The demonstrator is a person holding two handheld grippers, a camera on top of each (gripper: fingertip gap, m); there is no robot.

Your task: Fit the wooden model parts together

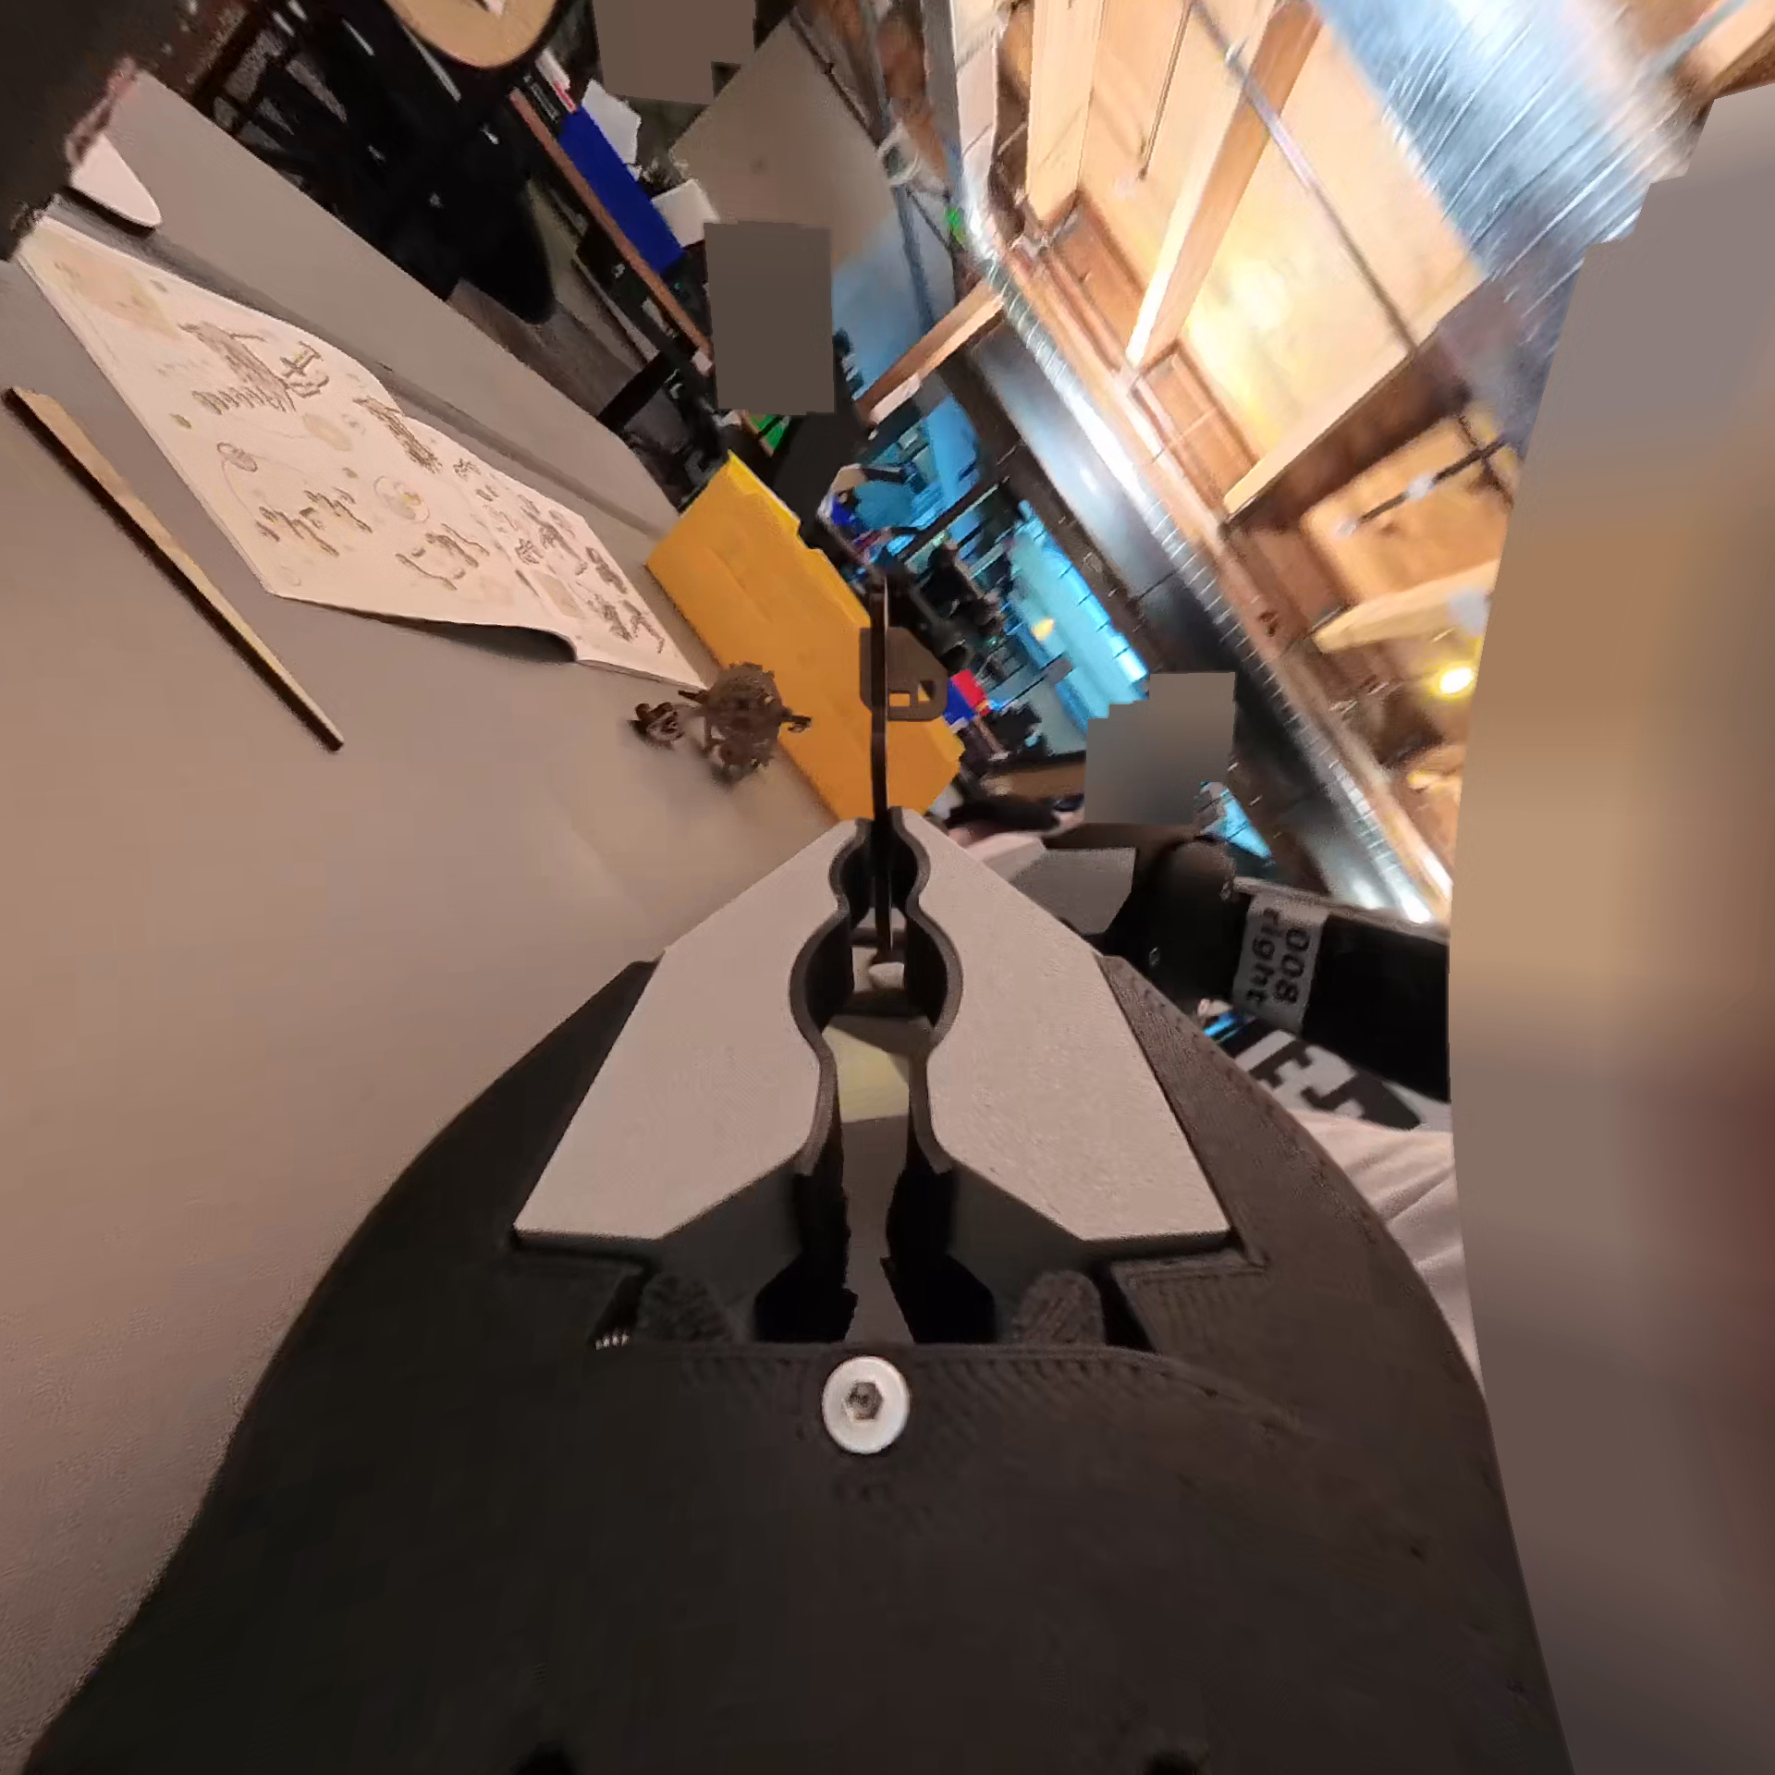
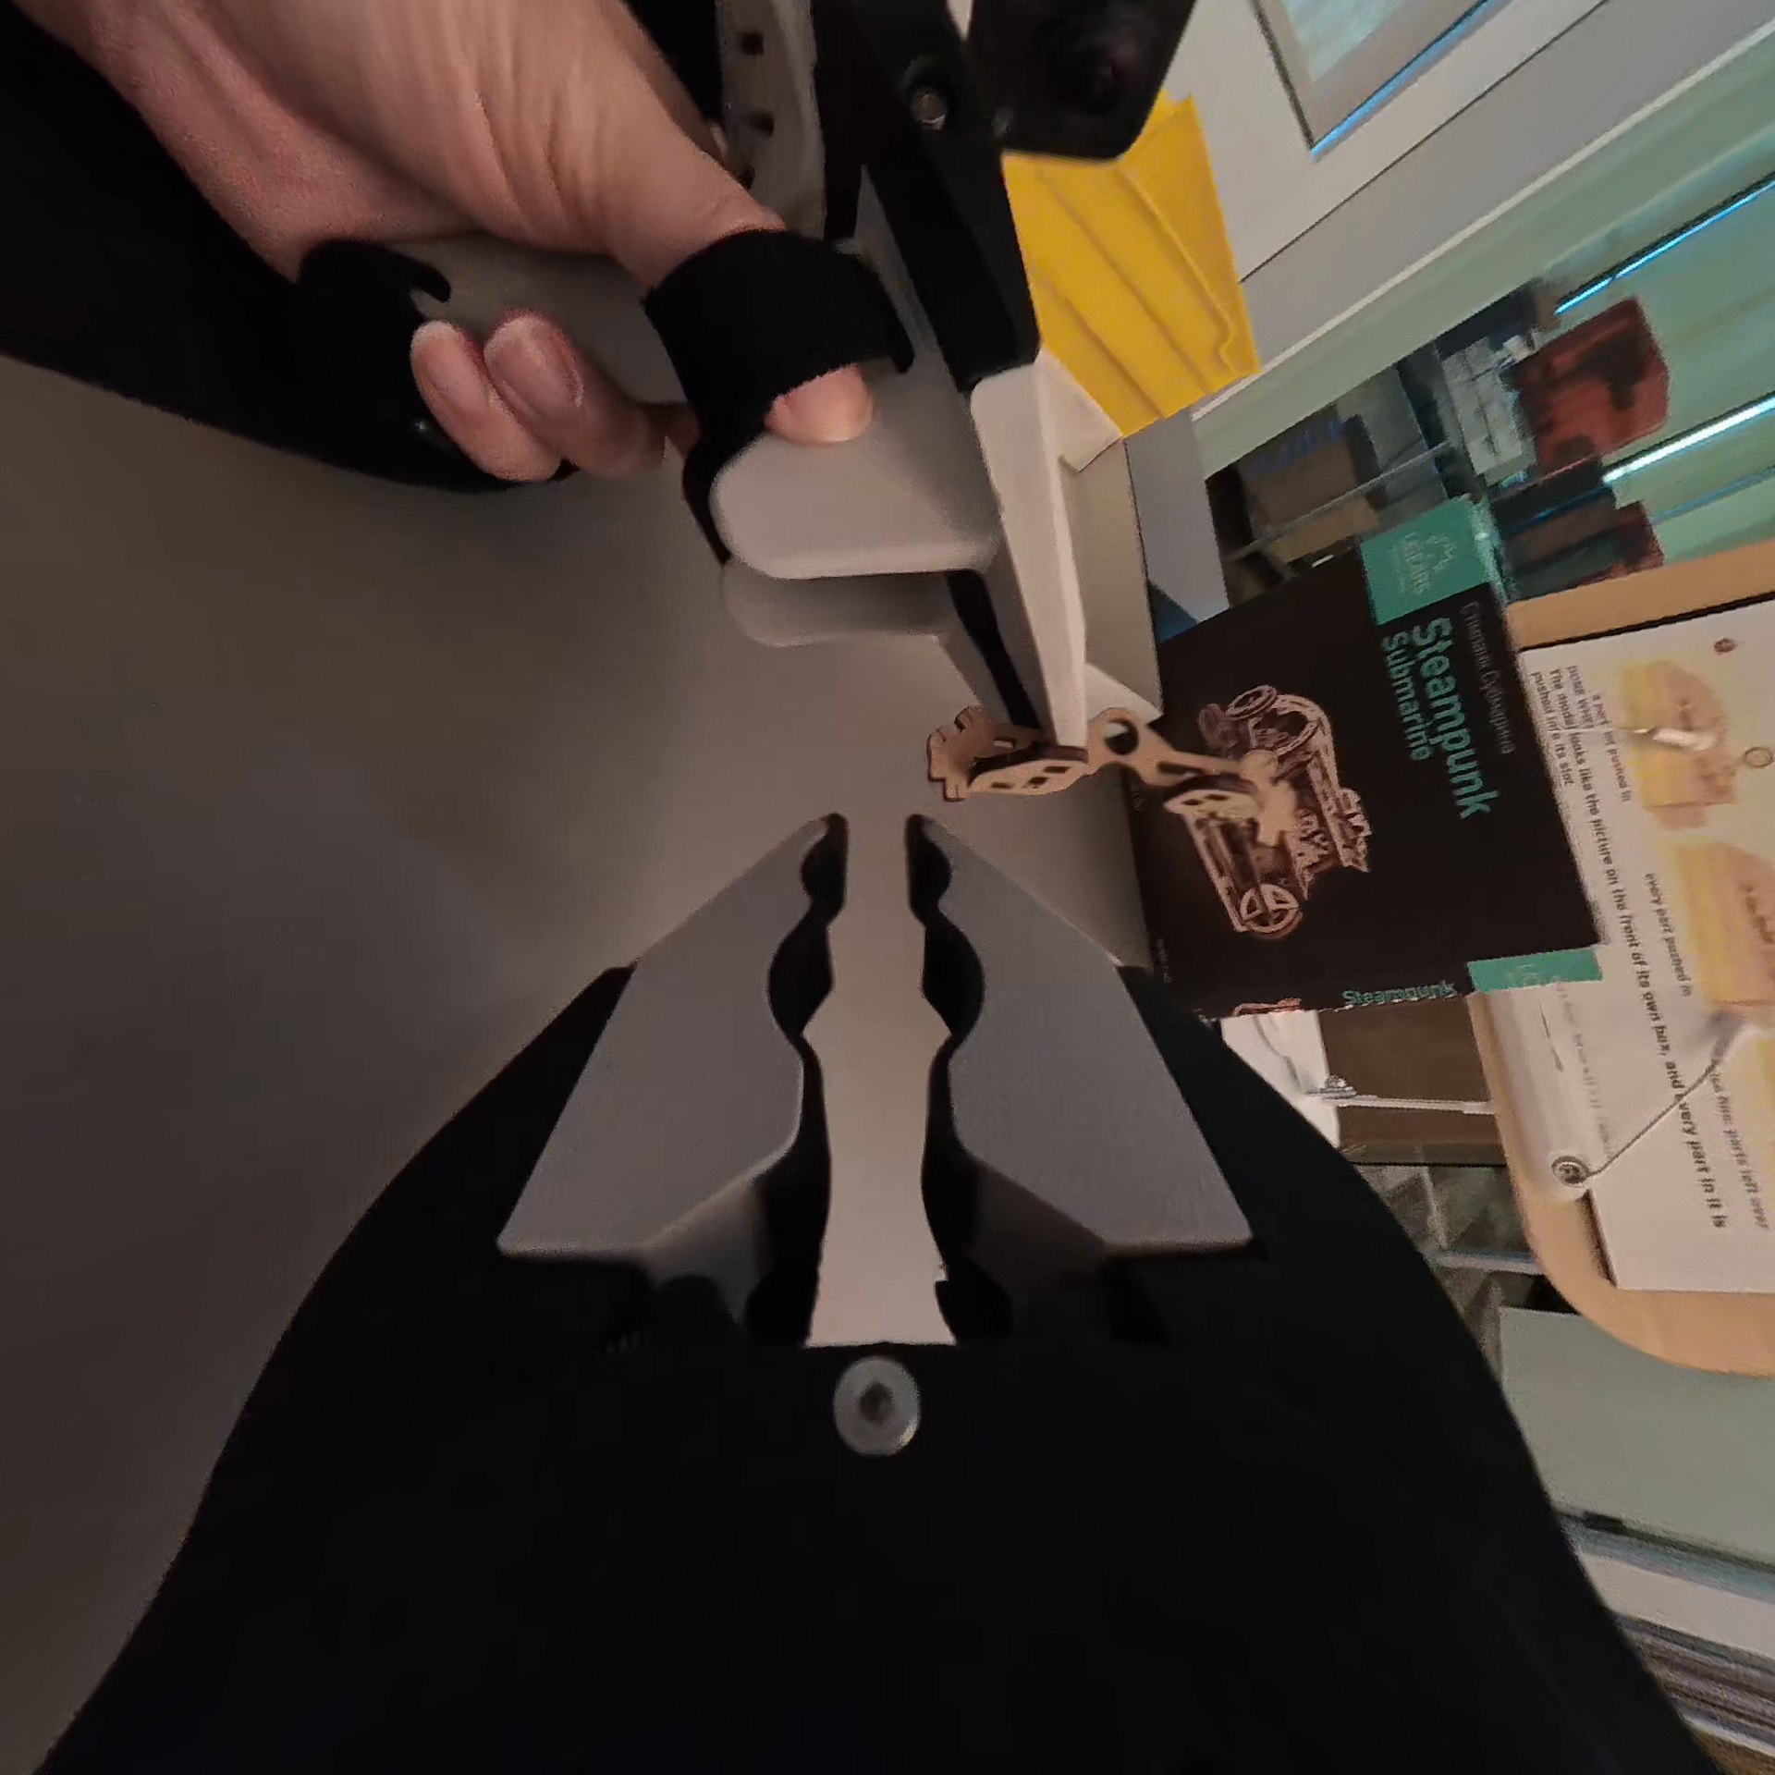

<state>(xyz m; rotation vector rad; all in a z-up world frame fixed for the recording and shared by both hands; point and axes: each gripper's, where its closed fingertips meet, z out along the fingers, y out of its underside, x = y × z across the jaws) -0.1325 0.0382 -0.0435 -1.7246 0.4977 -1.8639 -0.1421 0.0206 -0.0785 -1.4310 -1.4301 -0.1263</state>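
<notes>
My left gripper [image 1: 879, 834] is shut on a thin flat wooden part [image 1: 881, 692], seen edge-on and sticking straight out past the tips, with a small tab on its right side. In the right wrist view the same part [image 2: 1018, 771] is a pale cut-out piece with a ring end, clamped in the left gripper [image 2: 1042, 725], which a hand [image 2: 499, 192] holds above the grey table. My right gripper [image 2: 874, 834] is open and empty, just below and left of that part, not touching it. A small dark wooden assembly [image 1: 740, 716] stands on the table [image 1: 288, 912].
An instruction sheet [image 1: 336, 461] and a thin wooden board [image 1: 173, 567] lie on the table to the left. A yellow bin [image 1: 797, 615] sits at the far edge. The model's dark box [image 2: 1345, 797] and a printed board [image 2: 1652, 864] stand to the right. Both grippers' tips are close together, under 4 cm apart.
</notes>
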